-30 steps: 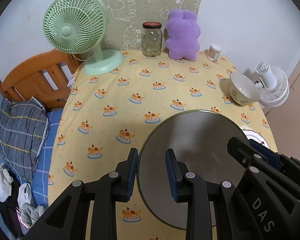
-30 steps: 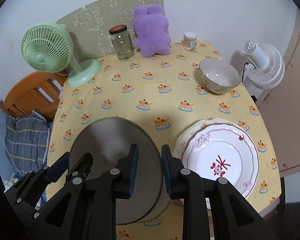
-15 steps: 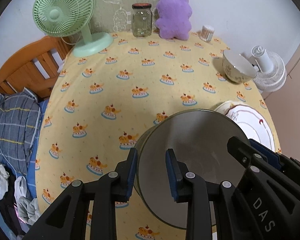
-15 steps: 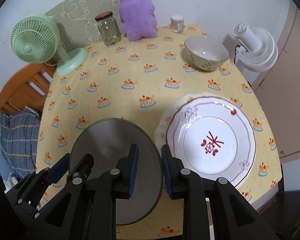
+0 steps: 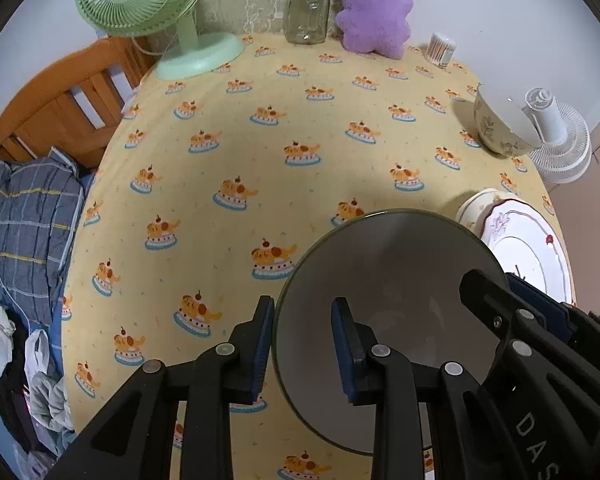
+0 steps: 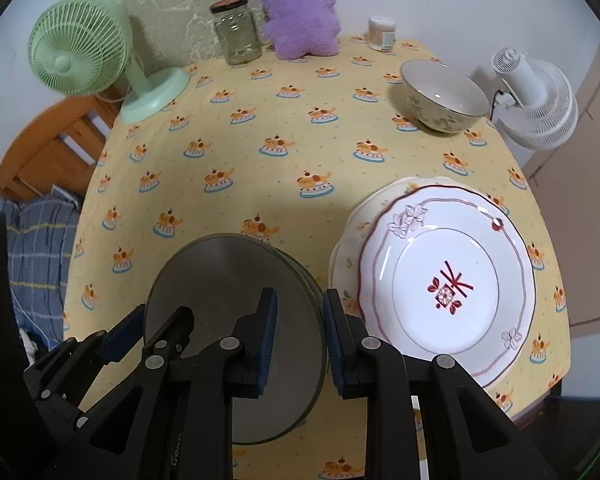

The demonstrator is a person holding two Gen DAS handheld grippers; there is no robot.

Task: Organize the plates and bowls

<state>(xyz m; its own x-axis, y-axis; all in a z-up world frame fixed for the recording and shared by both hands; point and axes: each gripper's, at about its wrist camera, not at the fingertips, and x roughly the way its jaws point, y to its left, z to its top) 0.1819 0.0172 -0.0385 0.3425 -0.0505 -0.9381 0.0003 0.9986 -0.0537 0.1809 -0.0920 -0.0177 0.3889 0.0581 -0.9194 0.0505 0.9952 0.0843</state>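
Here: we hold the grey bowl (image 5: pixel 388 272) above the yellow tablecloth (image 5: pixel 260 140) with both grippers.
Left gripper (image 5: pixel 303 340) pinches its left rim, right gripper (image 6: pixel 300 330) its right rim, jaws narrowly parted around the wall; white plate (image 6: pixel 448 280) just beside; floral bowl (image 6: pixel 444 96) far right.
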